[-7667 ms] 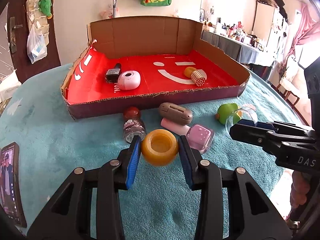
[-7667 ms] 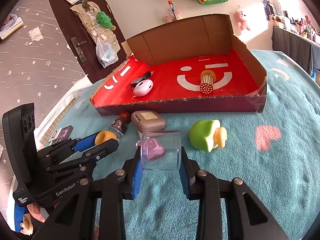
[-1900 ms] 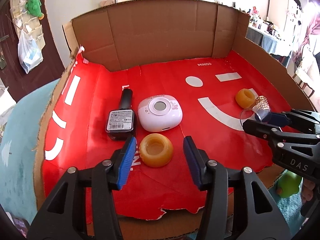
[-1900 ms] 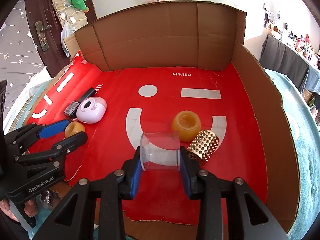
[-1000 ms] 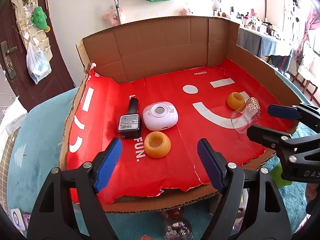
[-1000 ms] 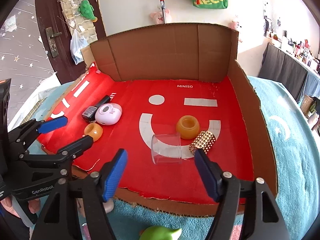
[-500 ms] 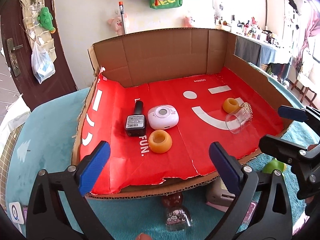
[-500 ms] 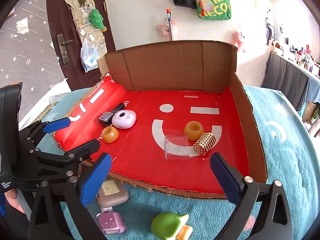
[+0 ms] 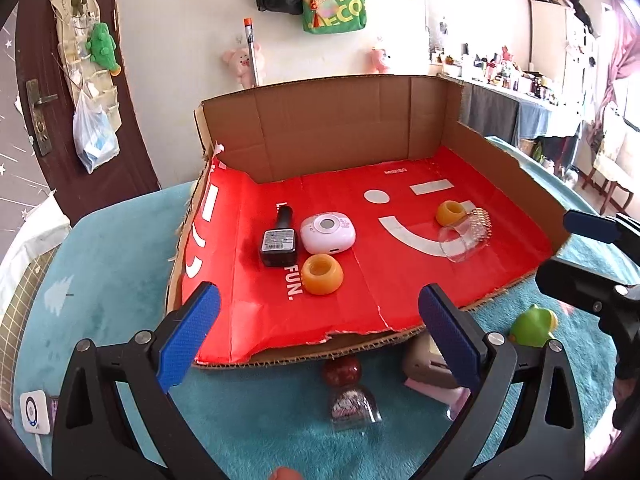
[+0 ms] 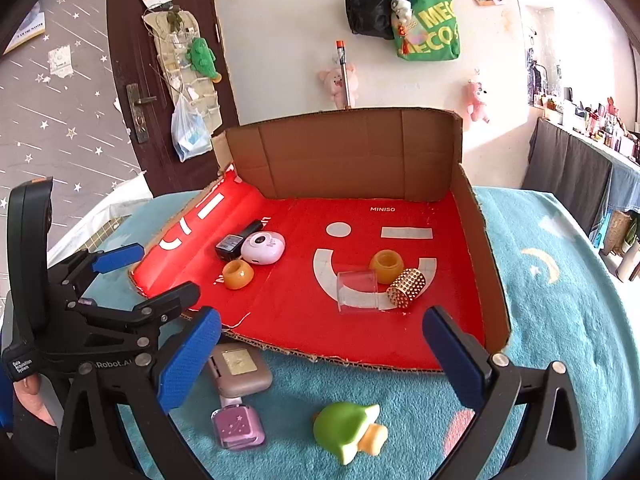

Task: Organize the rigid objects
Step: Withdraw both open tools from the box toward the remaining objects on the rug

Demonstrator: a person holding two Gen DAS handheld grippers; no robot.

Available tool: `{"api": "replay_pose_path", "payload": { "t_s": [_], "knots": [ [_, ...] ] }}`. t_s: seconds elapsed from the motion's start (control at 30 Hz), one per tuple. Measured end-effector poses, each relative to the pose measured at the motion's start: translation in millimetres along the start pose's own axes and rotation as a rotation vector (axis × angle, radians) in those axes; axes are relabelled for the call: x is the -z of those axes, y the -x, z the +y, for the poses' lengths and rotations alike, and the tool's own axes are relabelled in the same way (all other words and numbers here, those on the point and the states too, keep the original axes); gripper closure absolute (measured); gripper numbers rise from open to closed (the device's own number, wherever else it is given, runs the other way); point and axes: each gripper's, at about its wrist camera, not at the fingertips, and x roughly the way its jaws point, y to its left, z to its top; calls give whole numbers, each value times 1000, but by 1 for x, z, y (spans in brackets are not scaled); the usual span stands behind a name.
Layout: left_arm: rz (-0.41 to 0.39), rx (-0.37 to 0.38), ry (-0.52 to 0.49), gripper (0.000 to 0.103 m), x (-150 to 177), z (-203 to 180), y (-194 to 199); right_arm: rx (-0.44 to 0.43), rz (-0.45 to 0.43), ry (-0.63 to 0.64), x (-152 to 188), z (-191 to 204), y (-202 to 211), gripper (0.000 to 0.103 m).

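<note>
Two empty grippers, the left gripper and the right gripper, hang spread wide over a teal cloth before a red-lined cardboard tray. Inside lie a clear cup on its side touching a gold perforated cylinder, and an orange ring. A green duck toy lies outside.

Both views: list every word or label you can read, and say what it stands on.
"MINISO": red box floor.
"FUN.": box floor, near the orange ring.
"MEG / ECO", cut off: green bag.
"Robot.AI": left gripper.
Black bottle label: too small.
</note>
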Motion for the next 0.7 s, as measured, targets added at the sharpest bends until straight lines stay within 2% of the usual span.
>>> {"api": "replay_pose_path", "payload": {
  "t_s": [0.4,0.7],
  "knots": [
    [-22,13,6,2,18,-8,28,22,-69,4,15,10,31,0],
    [-24,27,61,2,32,-2,47,56,-109,28,30,18,52,2]
  ]
}}
